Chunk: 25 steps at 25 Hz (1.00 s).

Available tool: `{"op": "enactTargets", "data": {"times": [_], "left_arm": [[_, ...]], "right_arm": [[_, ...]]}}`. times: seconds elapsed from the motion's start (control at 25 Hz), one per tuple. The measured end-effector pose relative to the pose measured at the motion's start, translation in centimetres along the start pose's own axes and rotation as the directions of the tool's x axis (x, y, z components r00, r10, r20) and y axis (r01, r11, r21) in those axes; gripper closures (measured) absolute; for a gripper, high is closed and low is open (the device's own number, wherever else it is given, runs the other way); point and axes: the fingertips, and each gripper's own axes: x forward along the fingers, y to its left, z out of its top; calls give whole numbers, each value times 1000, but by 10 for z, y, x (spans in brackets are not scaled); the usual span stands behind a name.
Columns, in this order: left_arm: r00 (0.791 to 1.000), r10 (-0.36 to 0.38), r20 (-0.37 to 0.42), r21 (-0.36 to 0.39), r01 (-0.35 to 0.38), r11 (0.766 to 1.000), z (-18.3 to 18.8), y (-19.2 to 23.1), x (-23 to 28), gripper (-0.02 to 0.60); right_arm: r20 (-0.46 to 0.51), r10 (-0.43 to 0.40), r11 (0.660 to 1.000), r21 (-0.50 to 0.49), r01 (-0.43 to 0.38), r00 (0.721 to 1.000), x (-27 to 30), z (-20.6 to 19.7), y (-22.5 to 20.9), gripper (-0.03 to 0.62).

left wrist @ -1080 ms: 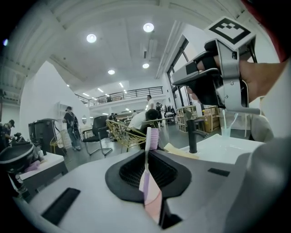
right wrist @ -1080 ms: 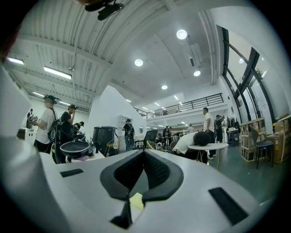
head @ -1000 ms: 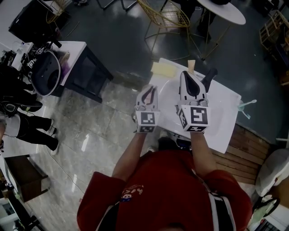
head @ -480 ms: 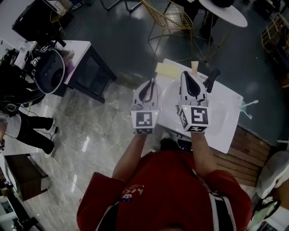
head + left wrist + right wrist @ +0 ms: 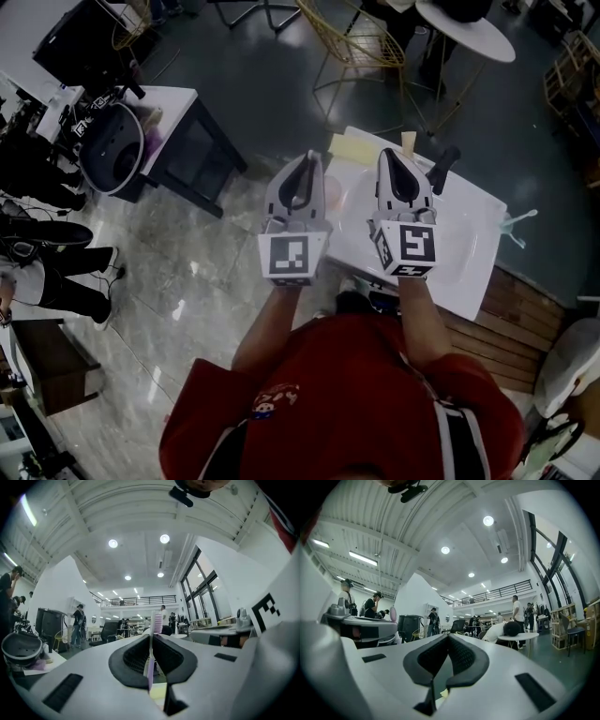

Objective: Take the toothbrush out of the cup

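In the left gripper view a toothbrush (image 5: 150,660) with a pale purple handle and pink-and-white bristles stands upright, clamped between the jaws. My left gripper (image 5: 151,637) is shut on it. The head view has that left gripper (image 5: 309,159) lifted high over the left edge of the white table (image 5: 464,248). A pale round thing (image 5: 333,192) lies just right of it on the table; I cannot tell whether it is the cup. My right gripper (image 5: 390,156) hovers over the table with its tips together and nothing between them, the same in its own view (image 5: 449,637).
A yellow pad (image 5: 349,146), a small wooden piece (image 5: 409,141) and a black handle-like object (image 5: 442,167) lie at the table's far edge. A turquoise item (image 5: 514,225) sits off its right side. A gold wire chair (image 5: 354,37) stands beyond, a black side table (image 5: 192,141) to the left.
The left gripper has risen toward the head camera with the toothbrush in it and looks larger. The right gripper has stayed where it was.
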Motion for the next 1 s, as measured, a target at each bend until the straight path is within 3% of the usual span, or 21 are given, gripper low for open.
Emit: {"op": "enactTargets", "data": {"times": [0.4,1.0], "left_arm": [[999,19,37,-8,-19,1000,32,5,-11,535],[999,25,29,-32,-24,999,26,8,-15,536]], "right_arm": [[-8,8,1000,-2,-8,1000,-7,3,9,566],[-6,8,999,-31,-8,1000,-7,7,11,566]]}}
